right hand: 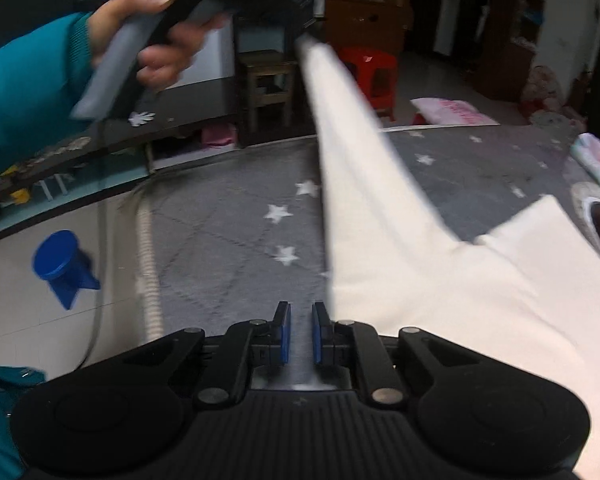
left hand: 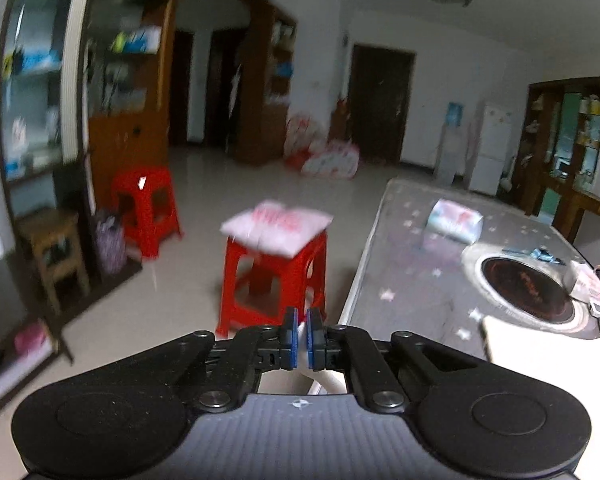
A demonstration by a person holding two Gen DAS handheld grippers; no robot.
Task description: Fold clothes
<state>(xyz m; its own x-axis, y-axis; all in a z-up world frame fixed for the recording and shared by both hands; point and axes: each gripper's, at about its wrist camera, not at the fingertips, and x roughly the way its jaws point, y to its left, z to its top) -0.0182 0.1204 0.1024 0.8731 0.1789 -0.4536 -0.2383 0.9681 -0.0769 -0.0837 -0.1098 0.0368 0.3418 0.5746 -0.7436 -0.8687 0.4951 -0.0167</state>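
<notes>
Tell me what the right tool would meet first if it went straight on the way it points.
Probably the grey star-patterned table cover, bare just ahead of the right tool. The white garment lies just right of that line; depth is unclear.

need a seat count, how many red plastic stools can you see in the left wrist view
2. One red stool stands on the floor just left of the table, with a pink-white bundle on top. The other stool stands farther left by the wooden cabinet. More may be hidden.

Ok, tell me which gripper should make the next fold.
Left, probably: the left gripper is clamped on the white garment, a strip lifted taut off the table. The right gripper is open, empty, beside it.
</notes>
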